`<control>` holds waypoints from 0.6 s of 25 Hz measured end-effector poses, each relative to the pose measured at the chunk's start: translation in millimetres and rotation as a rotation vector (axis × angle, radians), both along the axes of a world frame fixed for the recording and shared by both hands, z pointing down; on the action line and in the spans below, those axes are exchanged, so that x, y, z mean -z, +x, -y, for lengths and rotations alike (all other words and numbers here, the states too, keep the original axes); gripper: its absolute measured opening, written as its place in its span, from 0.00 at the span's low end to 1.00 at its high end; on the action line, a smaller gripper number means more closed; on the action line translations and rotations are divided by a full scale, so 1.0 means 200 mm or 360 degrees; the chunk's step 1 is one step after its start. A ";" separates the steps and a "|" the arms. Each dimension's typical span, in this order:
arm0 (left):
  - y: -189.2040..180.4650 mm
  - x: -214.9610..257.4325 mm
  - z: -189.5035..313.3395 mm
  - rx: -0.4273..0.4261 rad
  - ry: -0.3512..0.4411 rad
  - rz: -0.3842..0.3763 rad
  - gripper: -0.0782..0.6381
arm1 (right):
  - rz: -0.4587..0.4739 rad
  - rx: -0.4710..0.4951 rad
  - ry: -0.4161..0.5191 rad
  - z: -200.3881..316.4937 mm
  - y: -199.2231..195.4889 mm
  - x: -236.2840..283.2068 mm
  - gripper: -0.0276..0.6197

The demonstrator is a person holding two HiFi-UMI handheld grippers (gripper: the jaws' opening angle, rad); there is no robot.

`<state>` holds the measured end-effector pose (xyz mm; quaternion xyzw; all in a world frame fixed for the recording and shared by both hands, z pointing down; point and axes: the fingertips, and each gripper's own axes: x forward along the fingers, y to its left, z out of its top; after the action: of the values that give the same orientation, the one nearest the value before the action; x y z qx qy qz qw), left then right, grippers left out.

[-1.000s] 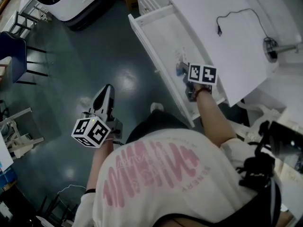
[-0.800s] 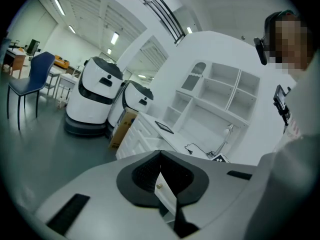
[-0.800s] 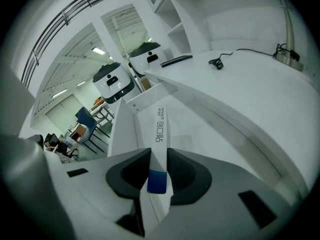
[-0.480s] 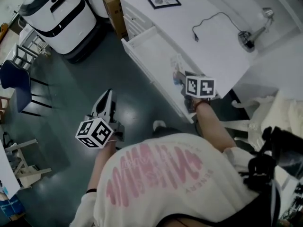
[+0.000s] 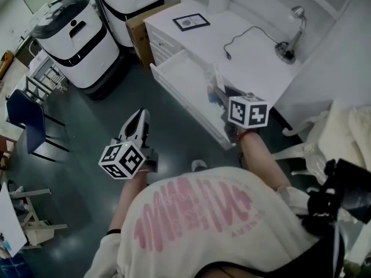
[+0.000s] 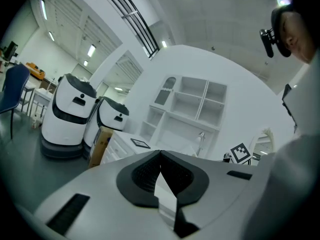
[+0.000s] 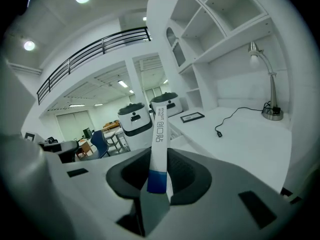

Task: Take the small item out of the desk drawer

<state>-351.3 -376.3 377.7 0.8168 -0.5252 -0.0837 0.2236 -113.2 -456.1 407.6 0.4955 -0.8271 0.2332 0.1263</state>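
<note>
My right gripper [image 7: 159, 181] is shut on a slim white sachet stick with a blue end [image 7: 159, 139], which stands up from between the jaws. In the head view the right gripper [image 5: 223, 100] is raised above the open white desk drawer [image 5: 184, 100], with the sachet [image 5: 217, 81] sticking out ahead of it. The left gripper [image 5: 139, 117] hangs over the dark floor, left of the drawer, well apart from it. Its jaws [image 6: 160, 155] meet at the tips with nothing between them. The drawer's inside is partly hidden behind the right gripper.
The white desk [image 5: 232, 45] carries a framed picture [image 5: 191, 21], a black cable [image 5: 249, 35] and a desk lamp [image 5: 288, 36]. Two white machines [image 5: 75, 39] and a cardboard box [image 5: 145, 19] stand left of the desk. A blue chair [image 5: 26, 120] is at far left, pale cloth [image 5: 342, 138] at right.
Both grippers have risen. The right one has come up out of the drawer with the sachet in its jaws. The head view has swung up, showing more of the desk.
</note>
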 end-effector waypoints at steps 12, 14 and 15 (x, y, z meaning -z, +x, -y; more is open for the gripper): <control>0.09 0.07 -0.32 -0.0042 0.0090 -0.0015 0.15 | 0.0058 0.0033 0.0267 -0.40 0.01 0.29 0.21; 0.11 0.07 -0.37 -0.0046 0.0097 -0.0015 0.15 | 0.0059 0.0023 0.0281 -0.45 0.03 0.29 0.21; 0.11 0.07 -0.39 -0.0047 0.0099 -0.0014 0.15 | 0.0056 0.0016 0.0285 -0.47 0.04 0.29 0.21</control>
<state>-329.1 -298.1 364.1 0.8307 -0.5092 -0.1002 0.2015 -105.9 -361.2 350.0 0.4964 -0.8493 0.1665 0.0682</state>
